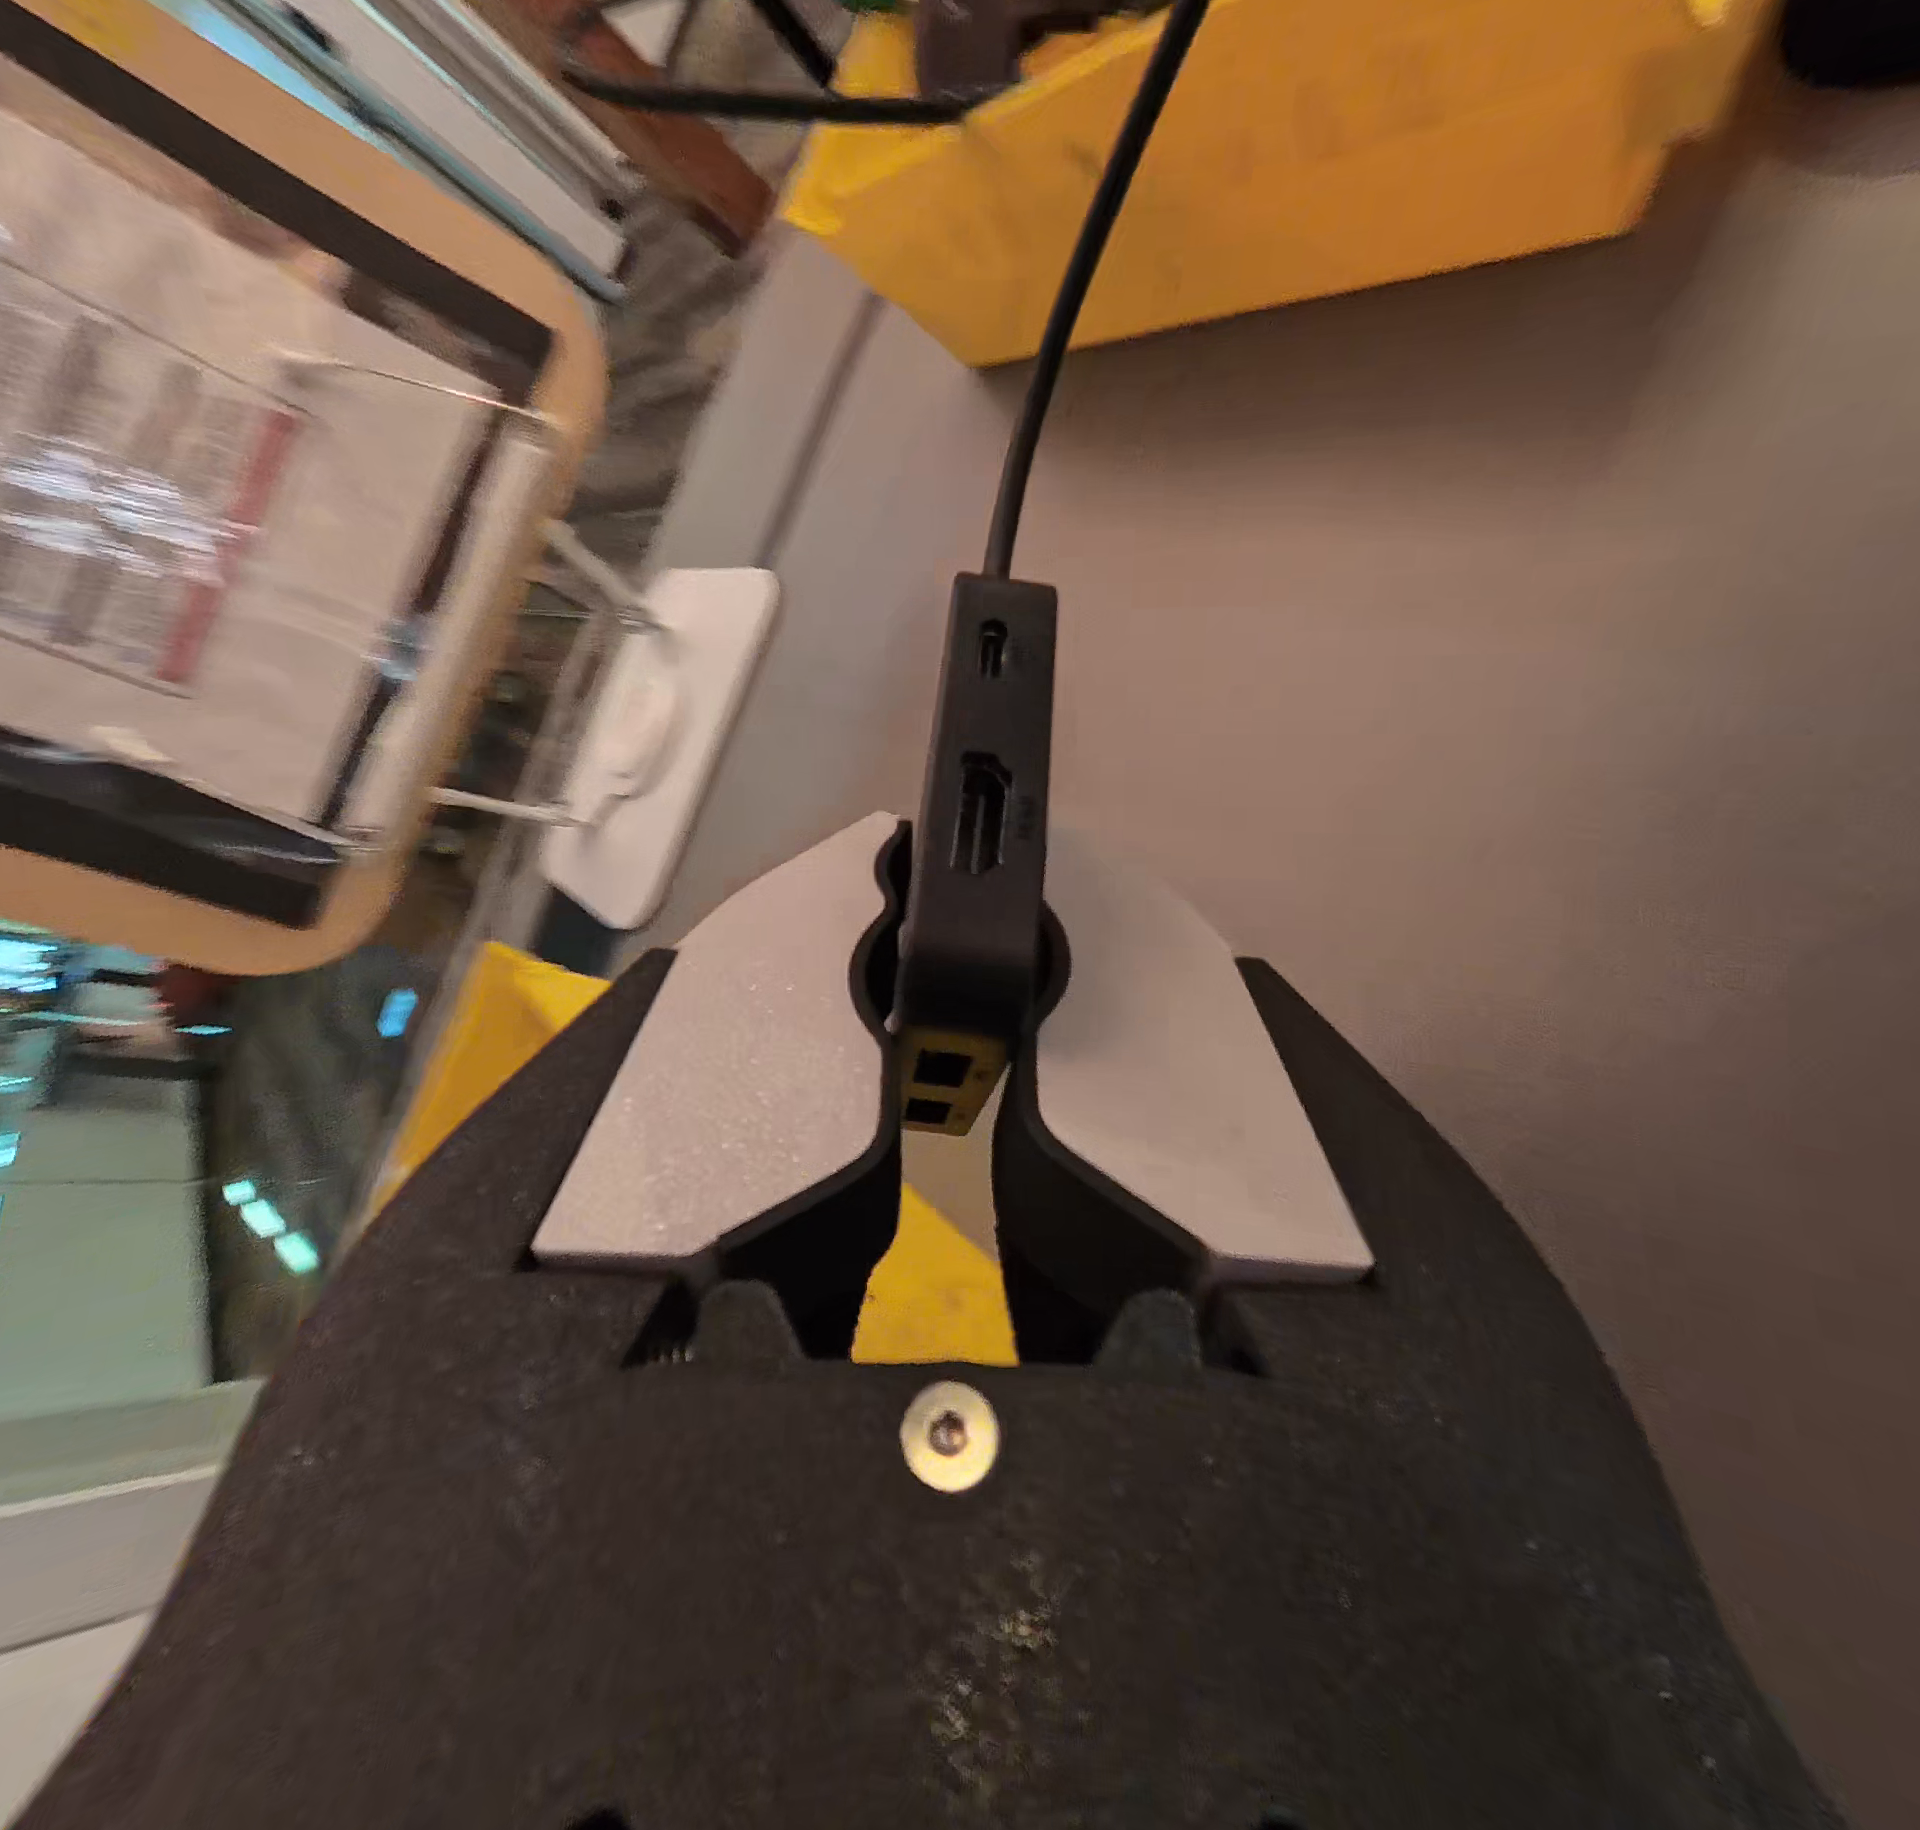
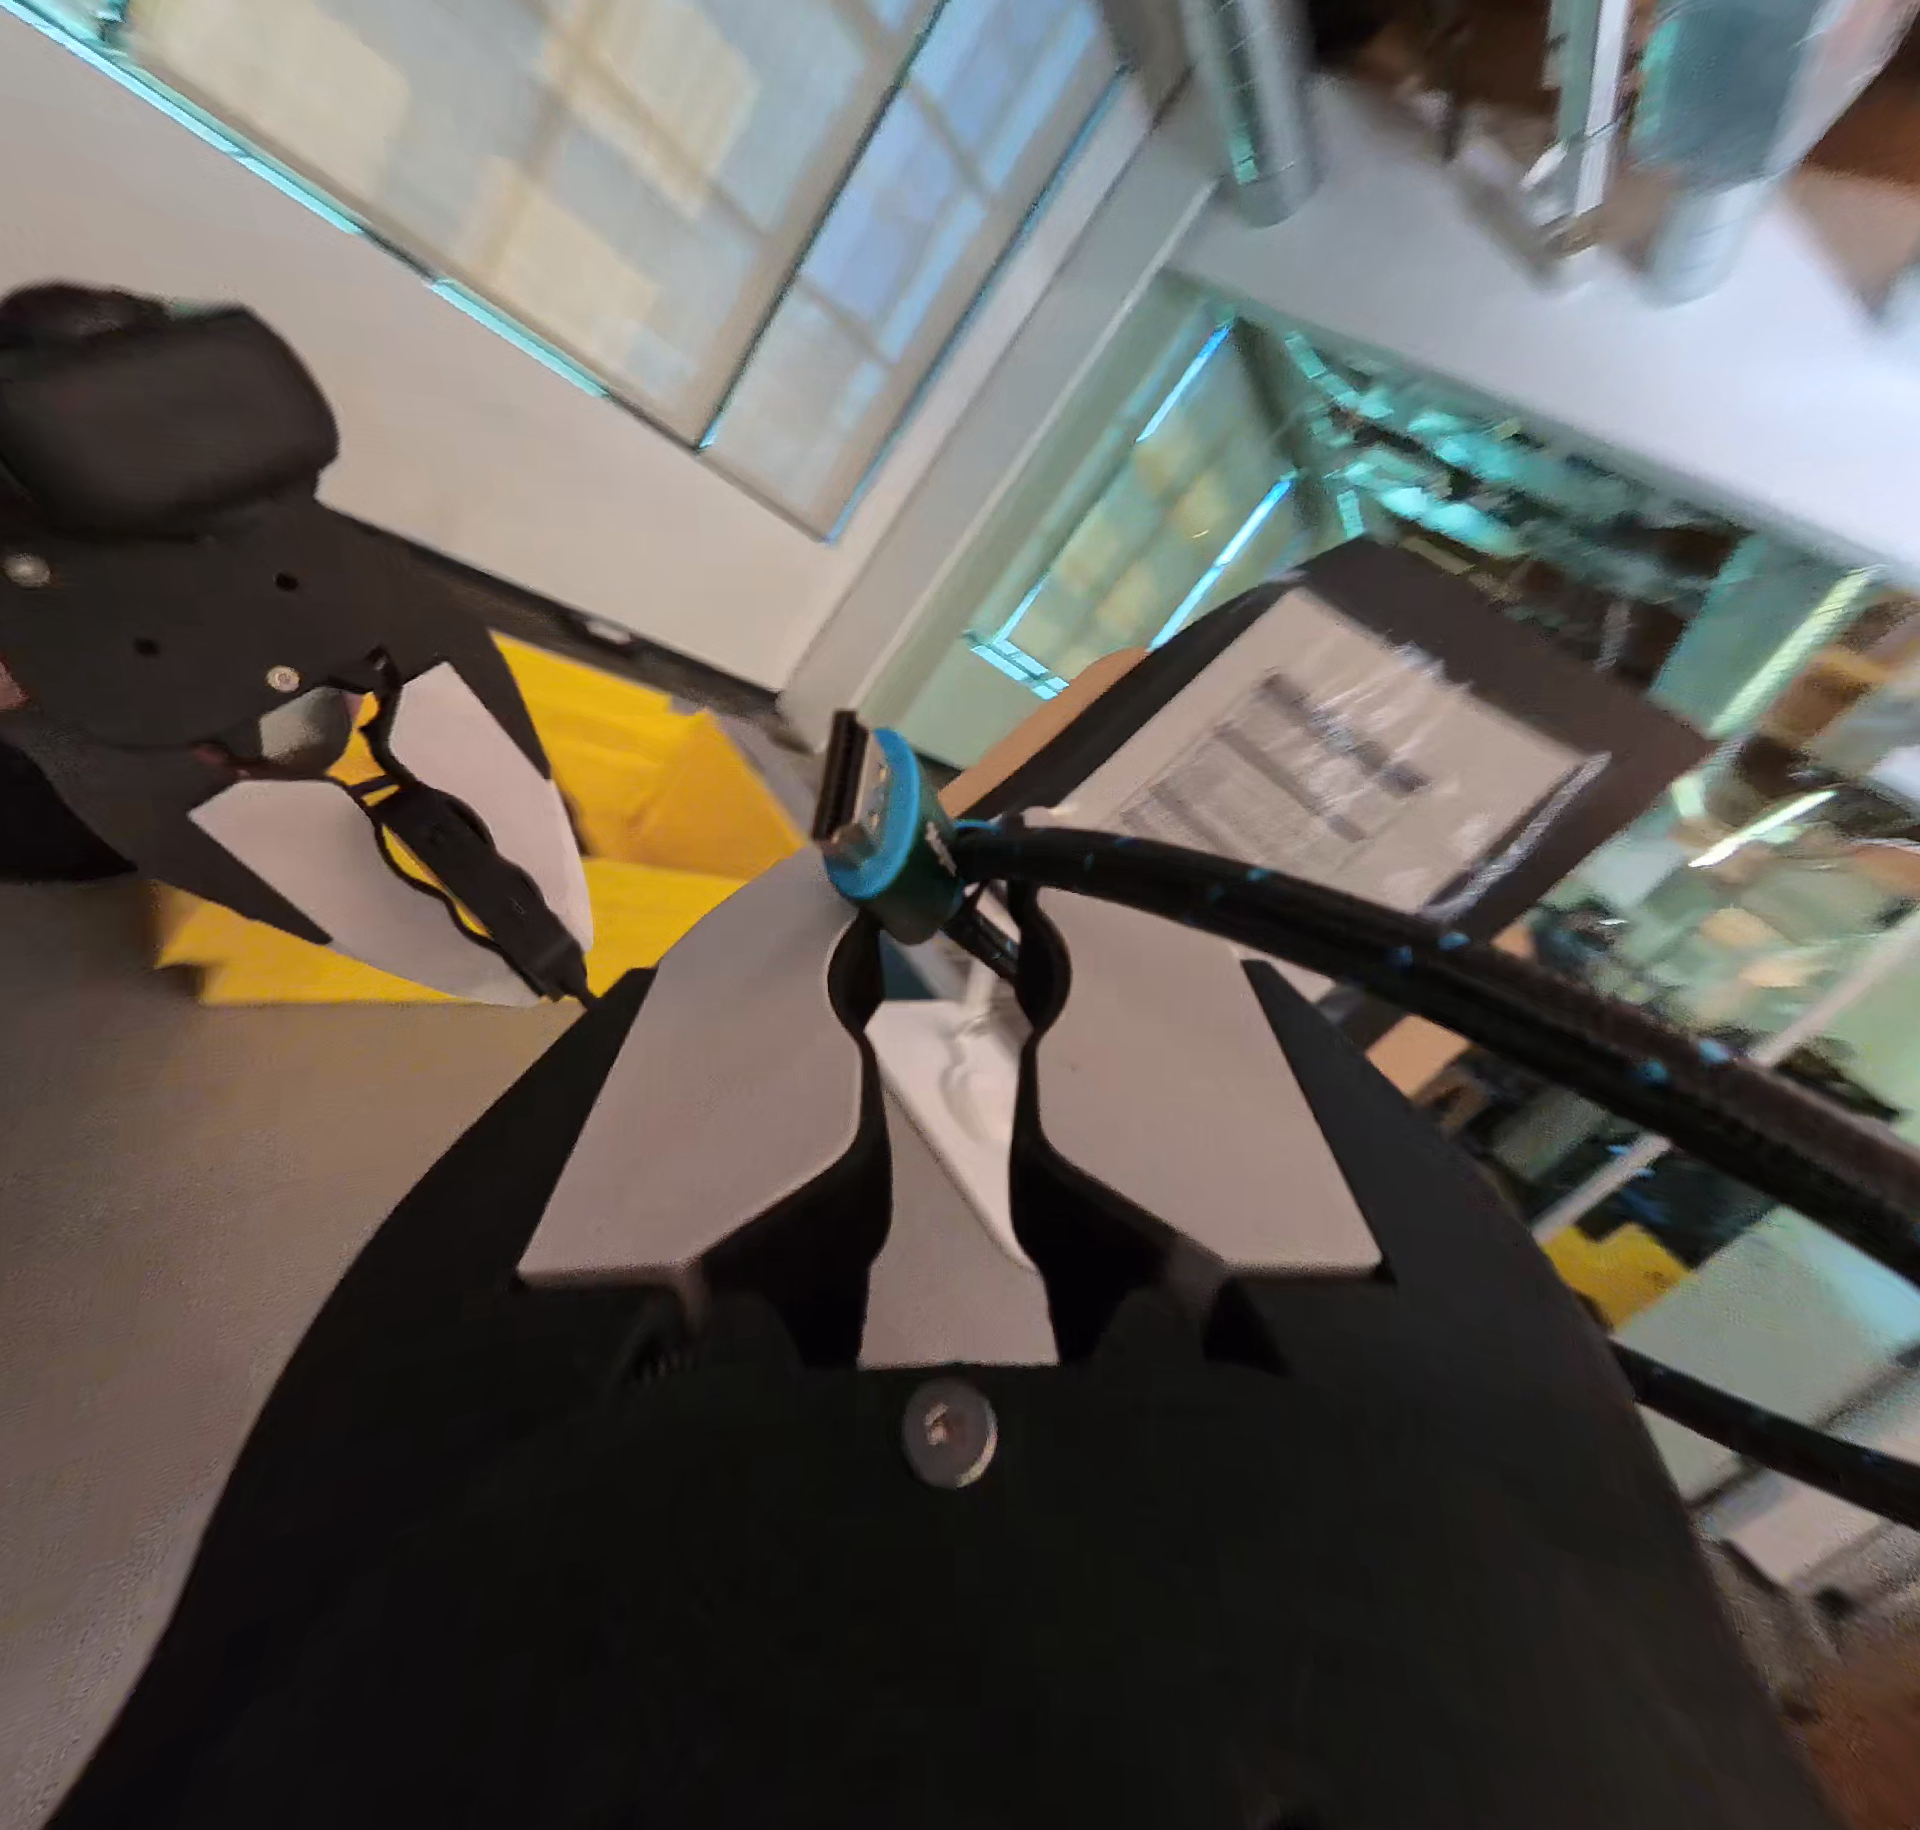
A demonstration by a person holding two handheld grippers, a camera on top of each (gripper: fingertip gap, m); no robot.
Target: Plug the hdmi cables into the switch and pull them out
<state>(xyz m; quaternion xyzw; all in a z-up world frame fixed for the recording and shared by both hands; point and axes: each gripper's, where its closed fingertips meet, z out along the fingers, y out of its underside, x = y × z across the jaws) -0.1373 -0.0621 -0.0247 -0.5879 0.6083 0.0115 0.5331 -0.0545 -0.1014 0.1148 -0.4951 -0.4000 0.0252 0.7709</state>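
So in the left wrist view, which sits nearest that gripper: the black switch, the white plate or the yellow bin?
1. Black switch: clamped in the left gripper.
2. White plate: beyond, left.
3. Yellow bin: farthest, top right.

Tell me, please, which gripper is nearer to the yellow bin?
Left. The left gripper, shut on the black switch, hangs right in front of the yellow bin. The right gripper, shut on the HDMI cable, sits farther back from it.
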